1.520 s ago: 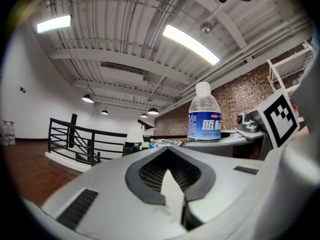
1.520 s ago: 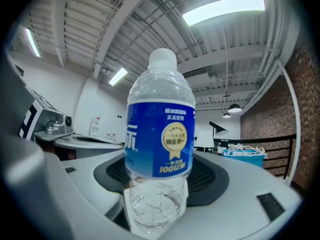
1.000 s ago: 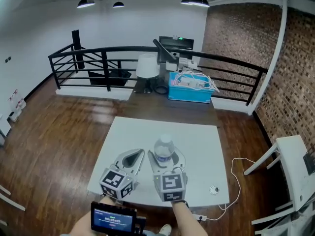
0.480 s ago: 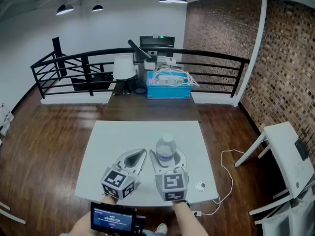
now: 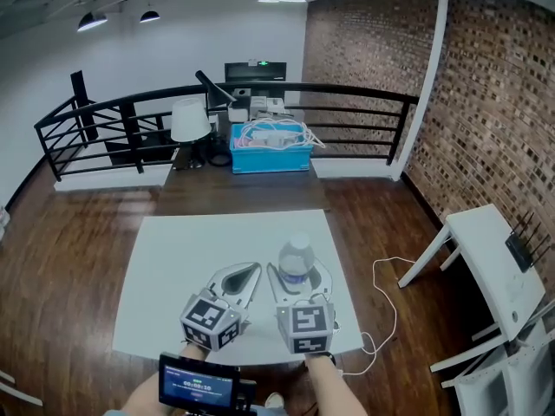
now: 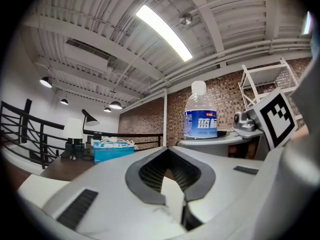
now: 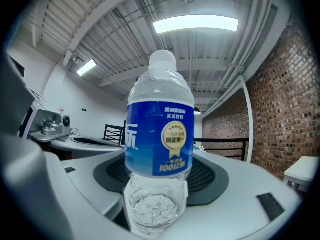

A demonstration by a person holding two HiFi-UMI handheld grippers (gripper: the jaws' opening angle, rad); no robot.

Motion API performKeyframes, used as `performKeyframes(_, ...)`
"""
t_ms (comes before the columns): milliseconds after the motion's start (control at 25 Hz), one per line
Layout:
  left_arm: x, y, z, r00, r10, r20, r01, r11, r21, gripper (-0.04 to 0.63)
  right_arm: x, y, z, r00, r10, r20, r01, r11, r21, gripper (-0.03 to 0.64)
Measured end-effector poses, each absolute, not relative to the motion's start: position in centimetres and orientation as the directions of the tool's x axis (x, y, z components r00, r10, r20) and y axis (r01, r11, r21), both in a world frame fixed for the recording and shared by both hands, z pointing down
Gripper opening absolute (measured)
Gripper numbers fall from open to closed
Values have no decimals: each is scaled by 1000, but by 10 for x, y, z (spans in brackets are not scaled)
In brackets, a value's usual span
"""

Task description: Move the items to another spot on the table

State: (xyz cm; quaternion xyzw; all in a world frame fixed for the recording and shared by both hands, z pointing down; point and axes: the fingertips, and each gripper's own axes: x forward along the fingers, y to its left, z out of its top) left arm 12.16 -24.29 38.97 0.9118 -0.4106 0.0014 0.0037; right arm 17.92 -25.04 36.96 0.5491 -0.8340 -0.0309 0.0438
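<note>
Brick wall [image 5: 486, 85], seemingly wooden floor [image 5: 69, 232].

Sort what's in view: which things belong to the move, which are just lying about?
Job:
water bottle, held by the right gripper
white table

Lying about:
blue box of cables
lamp
floor cable

White square tabletop [image 5: 191, 250], standing on a dark wood floor [image 5: 69, 258]. A water bottle [image 5: 297, 263] is upright over its near right part. I can't tell whether the base touches the surface. Nearer than the bottle and to its right, by the corner, one small round thing [image 5: 335, 325] lies on the top, too small to identify.
</note>
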Motion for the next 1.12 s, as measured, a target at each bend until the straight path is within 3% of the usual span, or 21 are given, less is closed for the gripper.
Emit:
performKeyframes(640,216,-258,396,715,-699,19,-700,-714,34,2,269,-271,388,-326,-944,50,-939,330,100,290)
performKeyframes(1120,243,-262,417,712,-701,29,-701,-710,64,2,297,-279,429,-319,-943,93,-941,327,90,290)
